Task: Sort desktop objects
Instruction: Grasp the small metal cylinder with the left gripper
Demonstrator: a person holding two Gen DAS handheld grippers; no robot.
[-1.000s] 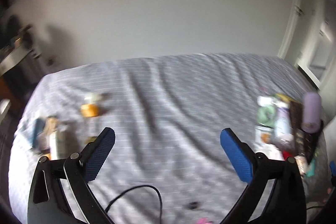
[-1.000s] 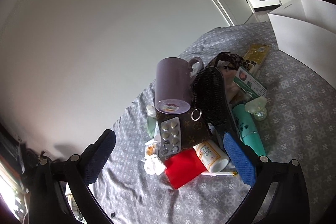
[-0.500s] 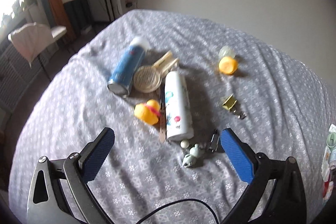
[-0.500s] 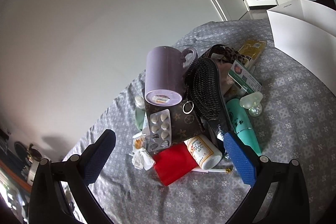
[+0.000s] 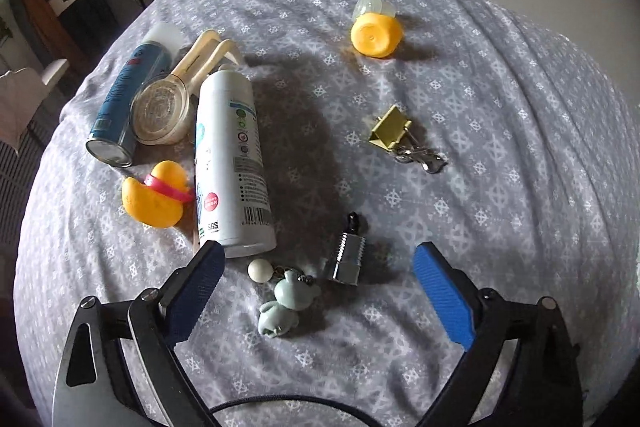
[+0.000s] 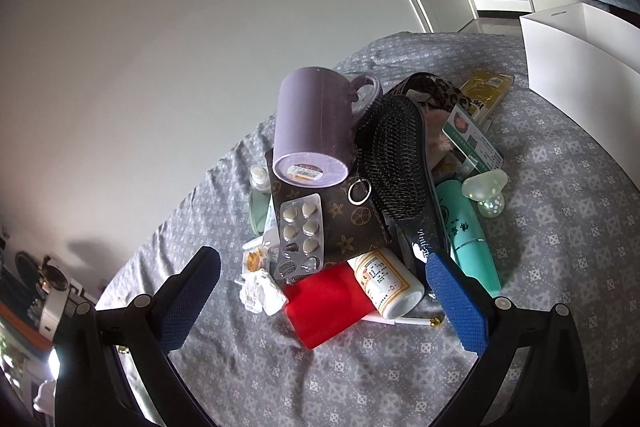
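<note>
Looking down your left gripper, you have the jaws wide but closing, nothing pressed between the pads; a pale blue keychain figure and a small metal fitting lie on the grey bedspread in the gap. Further up sit a white spray can, a rubber duck at centre left, a gold binder clip and an orange cap near the top.

Your right gripper hangs wide and empty before a pile at frame centre: red cloth, pill bottle, blister pack, black hairbrush, then a purple mug on its side.
</note>
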